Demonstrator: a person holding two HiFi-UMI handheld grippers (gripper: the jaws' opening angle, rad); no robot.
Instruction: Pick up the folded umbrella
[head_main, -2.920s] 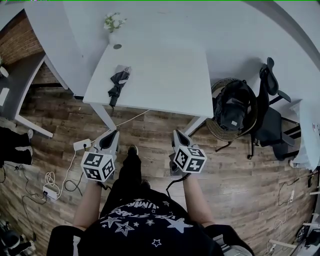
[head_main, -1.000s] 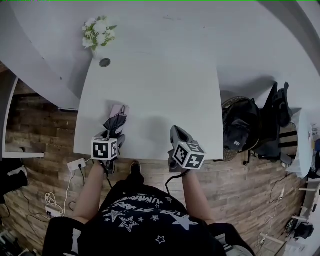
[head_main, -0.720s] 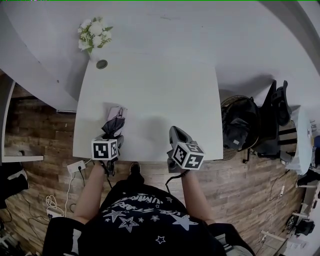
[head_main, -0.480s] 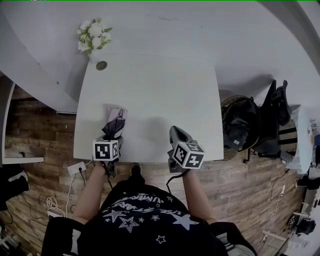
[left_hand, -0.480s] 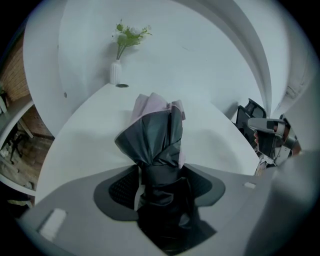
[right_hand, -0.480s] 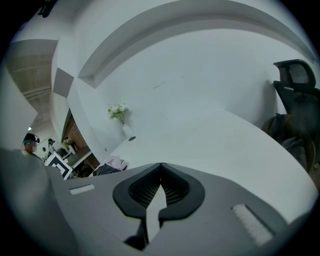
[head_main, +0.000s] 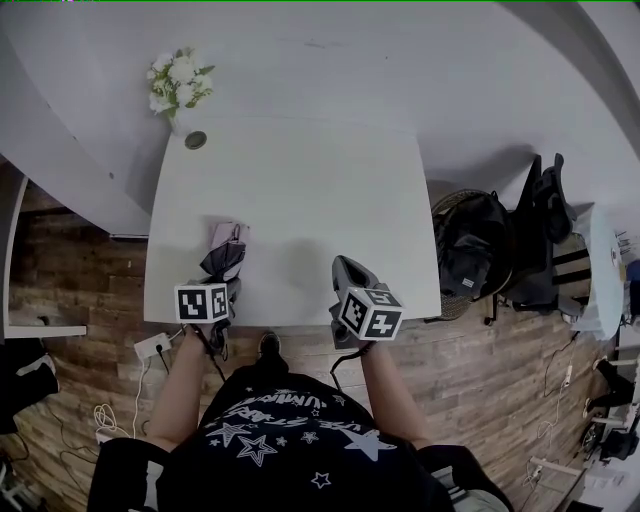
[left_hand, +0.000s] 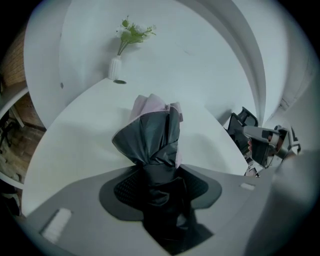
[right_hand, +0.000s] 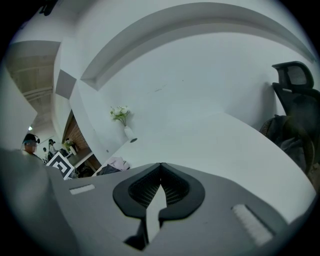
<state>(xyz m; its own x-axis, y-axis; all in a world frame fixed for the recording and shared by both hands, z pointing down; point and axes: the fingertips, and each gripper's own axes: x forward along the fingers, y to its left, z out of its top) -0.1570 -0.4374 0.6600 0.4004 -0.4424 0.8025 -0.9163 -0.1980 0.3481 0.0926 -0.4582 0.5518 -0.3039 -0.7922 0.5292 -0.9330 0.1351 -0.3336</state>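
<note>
1. Left gripper (left_hand: 159, 172): jaws have just been closing. They are now partway in, clamped round the narrow end of the folded umbrella (left_hand: 152, 135). Dark fabric fills the gap from one ribbed pad to the other.
2. Right gripper (right_hand: 161, 167): jaws together at the tips, with only a thin sliver of gap behind them and nothing between. It hangs over the near edge of the tabletop (head_main: 320, 200), well apart from the umbrella.
3. Umbrella material: crumpled dark grey fabric, slightly glossy, pinched tight at the jaws and bunching wider just beyond them. A pale pinkish part (left_hand: 150, 104) shows at the end furthest from the jaws.
4. Umbrella axis: the long axis runs straight out from the left jaws, away from the person. The narrow end is in the jaws and the wide end points to the far side of the tabletop. In the head view it (head_main: 225, 255) lies just ahead of the left gripper (head_main: 232, 287), by the near left part of the tabletop.
5. Tabletop: plain white, smooth and matte.
6. A white ribbed vase (left_hand: 115, 67) with white flowers stands far ahead of the left jaws, at the far left corner.
7. Right gripper in the head view (head_main: 342, 268): level with the left gripper and off to its right.
</note>
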